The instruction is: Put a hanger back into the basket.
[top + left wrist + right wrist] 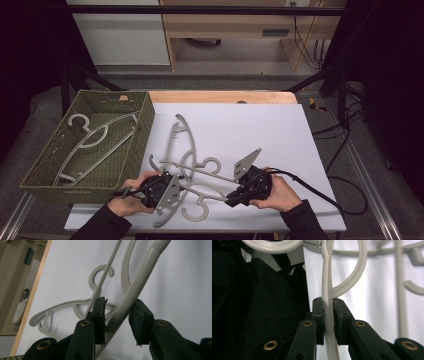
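Several grey plastic hangers lie tangled on the white board. My right gripper is shut on the thin arm of one hanger, its pads pressed on both sides. In its own view my right gripper clamps that strip just below a curved hook. My left gripper sits at the lower left of the pile. In its own view my left gripper is open, and a thick hanger arm crosses slantwise between the jaws with gaps beside it.
A green woven basket stands at the left edge of the board with hangers lying inside. The board's right half is bare. A black cable trails right from my right gripper. Furniture and cables stand beyond the table's far edge.
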